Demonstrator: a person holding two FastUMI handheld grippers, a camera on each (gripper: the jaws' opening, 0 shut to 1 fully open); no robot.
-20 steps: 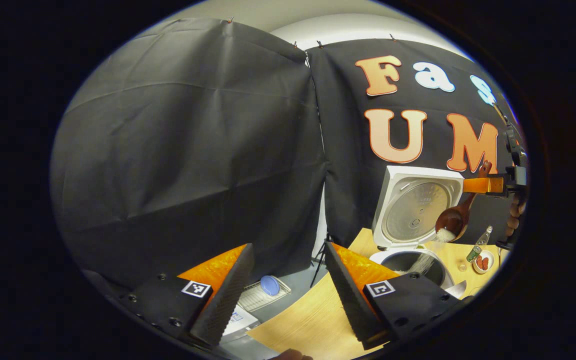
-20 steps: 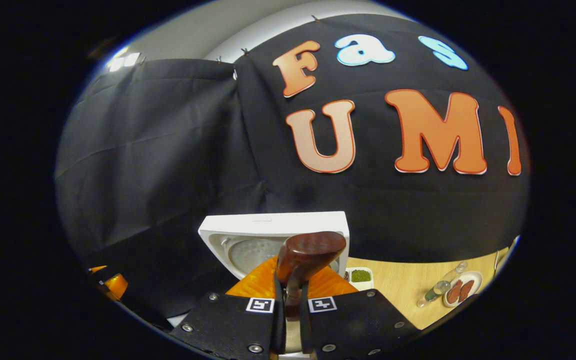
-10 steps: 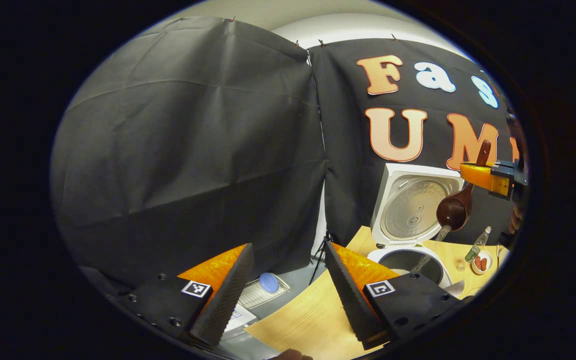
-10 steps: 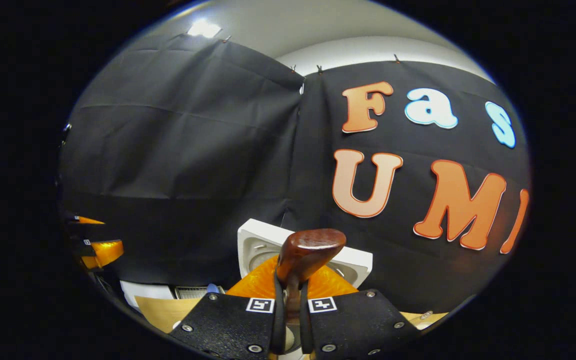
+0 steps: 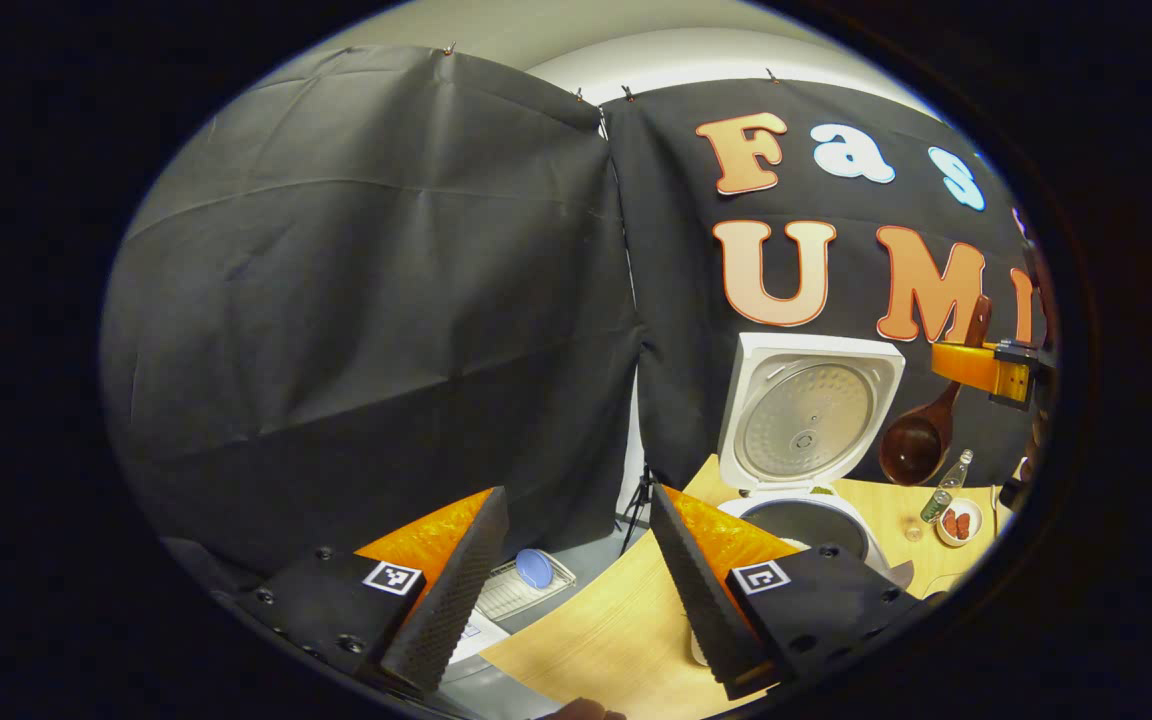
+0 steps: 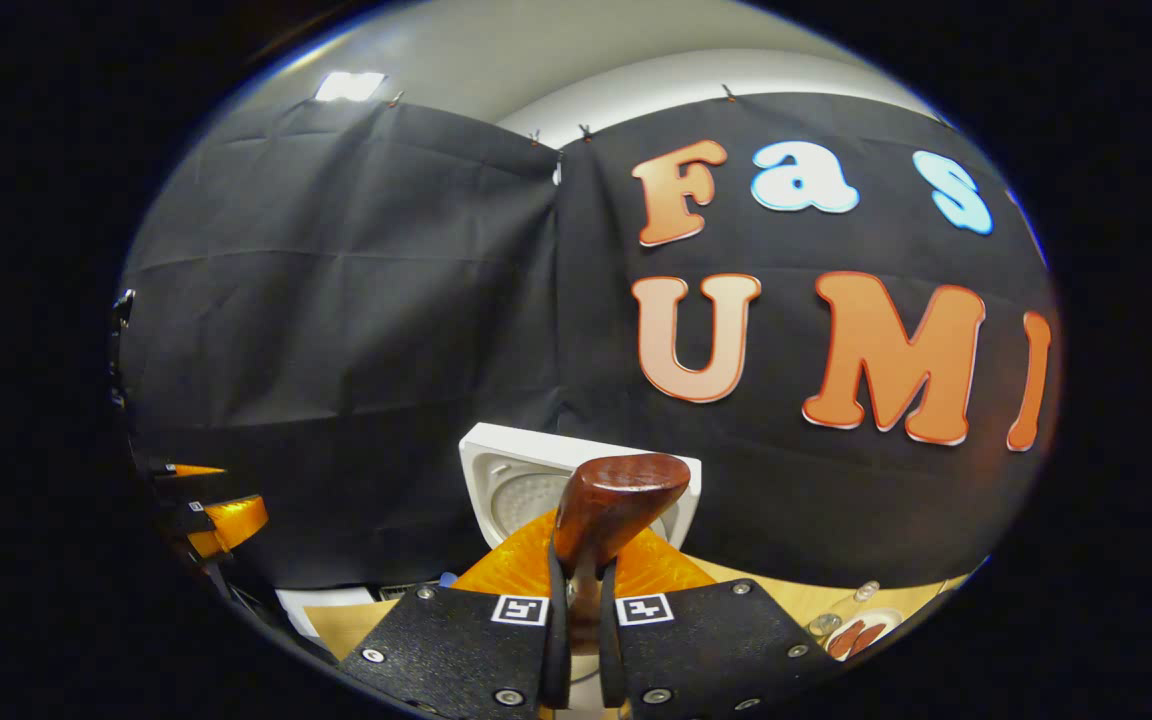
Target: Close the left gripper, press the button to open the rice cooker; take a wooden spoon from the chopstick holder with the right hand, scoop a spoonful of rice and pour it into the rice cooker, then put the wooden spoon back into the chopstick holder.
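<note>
The white rice cooker stands open on the wooden table, its lid upright and the dark pot below it. In the left gripper view, the wooden spoon hangs bowl-down just right of the lid, its bowl empty. My right gripper holds it high on the handle. The right gripper view shows that gripper shut on the spoon handle, with the lid behind it. My left gripper is open and holds nothing, left of the cooker at the table's near left corner.
A small dish with red pieces and a small bottle sit on the table right of the cooker. A rack holding a blue disc lies lower, beyond the table's left edge. The left gripper's orange fingers are at the far left.
Rice streamed from the tilted spoon into the pot and the stream has stopped. The spoon now hangs empty, a little right of the pot. The left gripper stayed open.
</note>
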